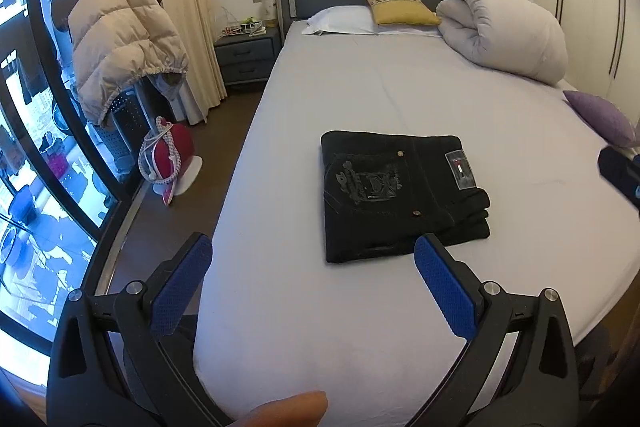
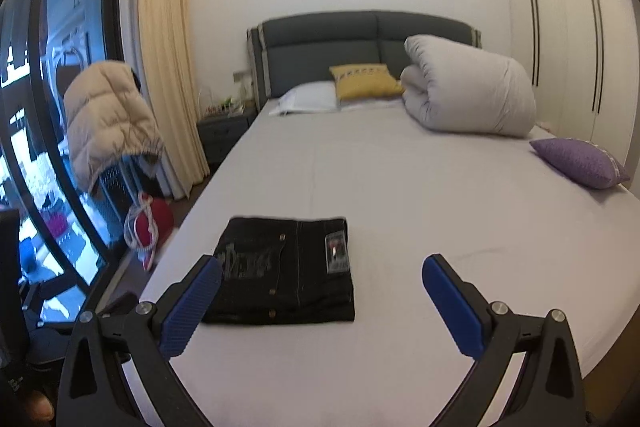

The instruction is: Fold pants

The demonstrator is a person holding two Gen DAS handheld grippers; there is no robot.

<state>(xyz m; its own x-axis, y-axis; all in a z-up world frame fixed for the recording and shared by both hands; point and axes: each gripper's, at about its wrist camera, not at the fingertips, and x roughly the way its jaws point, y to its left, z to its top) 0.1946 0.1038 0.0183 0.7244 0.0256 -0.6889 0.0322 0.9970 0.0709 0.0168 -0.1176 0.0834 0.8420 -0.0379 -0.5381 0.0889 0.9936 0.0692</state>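
Note:
A pair of black pants (image 1: 396, 195) lies folded into a compact rectangle on the pale bed sheet (image 1: 360, 87), back pocket and label facing up. My left gripper (image 1: 314, 247) hovers open just in front of its near edge, empty between the blue pads (image 1: 444, 291). In the right wrist view the same folded pants (image 2: 284, 271) sit left of centre, and my right gripper (image 2: 322, 269) is open above the sheet (image 2: 400, 179), empty, its left pad (image 2: 192, 307) near the pants' front left corner. The right gripper's dark body (image 1: 622, 171) shows at the left wrist view's right edge.
A rolled white duvet (image 1: 504, 27), a yellow cushion (image 1: 400, 9), a white pillow (image 1: 340, 21) and a purple cushion (image 2: 576, 163) lie at the head and right side of the bed. A beige puffer jacket (image 1: 120, 47), a red iron (image 1: 168, 159) and a nightstand (image 1: 246, 55) stand left, by the window.

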